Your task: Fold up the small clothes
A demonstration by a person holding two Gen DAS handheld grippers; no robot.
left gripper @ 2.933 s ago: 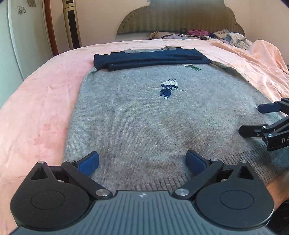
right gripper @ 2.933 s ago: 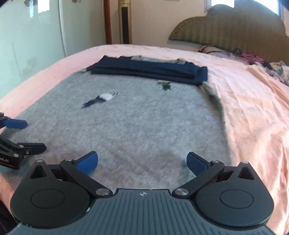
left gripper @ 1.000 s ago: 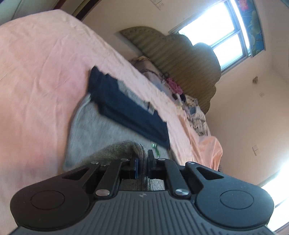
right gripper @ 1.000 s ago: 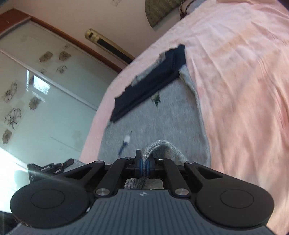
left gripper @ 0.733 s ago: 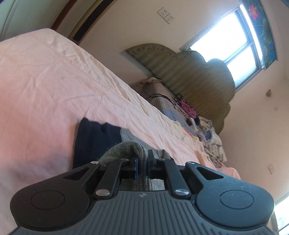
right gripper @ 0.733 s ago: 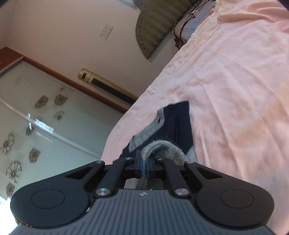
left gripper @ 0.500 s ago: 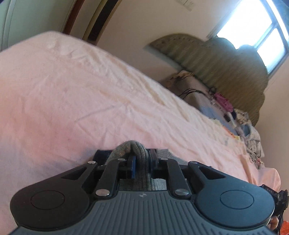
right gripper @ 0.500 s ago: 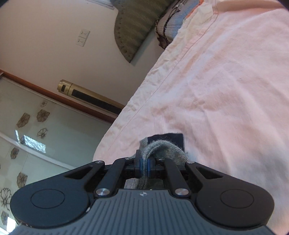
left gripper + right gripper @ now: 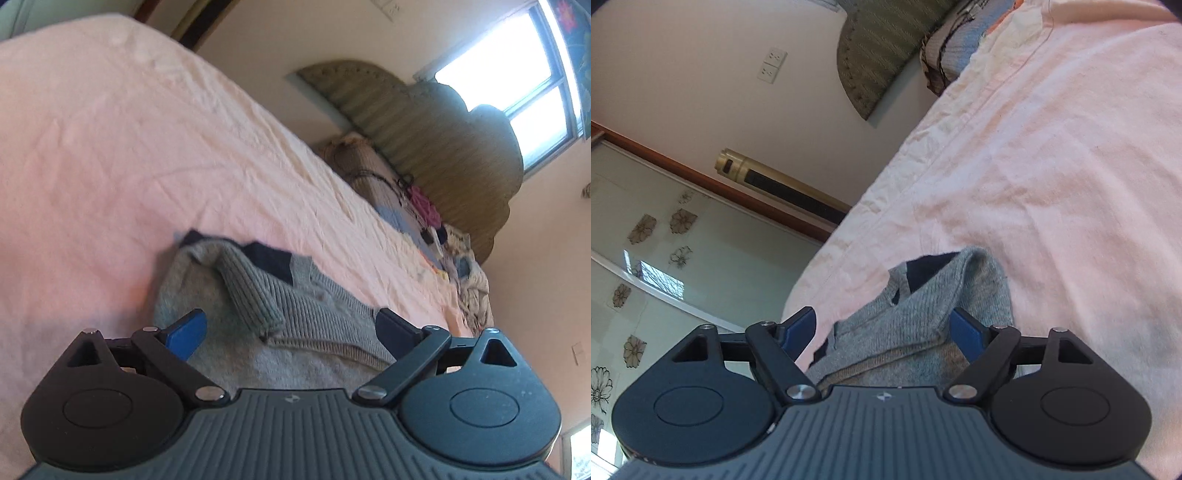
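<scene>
A grey knit sweater (image 9: pixel 314 314) lies folded over on the pink bed sheet (image 9: pixel 110 166), its ribbed hem on top and a strip of its navy sleeves (image 9: pixel 271 260) showing at the far edge. My left gripper (image 9: pixel 291 325) hangs just above that hem with its jaws opening wide; the pads press on nothing. In the right wrist view the same grey sweater (image 9: pixel 923 317) is bunched below my right gripper (image 9: pixel 886 328), whose jaws are also opening, the cloth lying loose between the blue pads (image 9: pixel 966 332).
A padded headboard (image 9: pixel 443 129) and a heap of loose clothes (image 9: pixel 469 258) are at the far end of the bed. A tall gold appliance (image 9: pixel 783 184) and glass sliding doors (image 9: pixel 646 258) stand beyond the bed's edge. Pink sheet spreads around the sweater.
Both grippers carried the sweater's hem forward over the navy sleeves, came down toward the bed, and spread their jaws. The hem has dropped from both onto the garment.
</scene>
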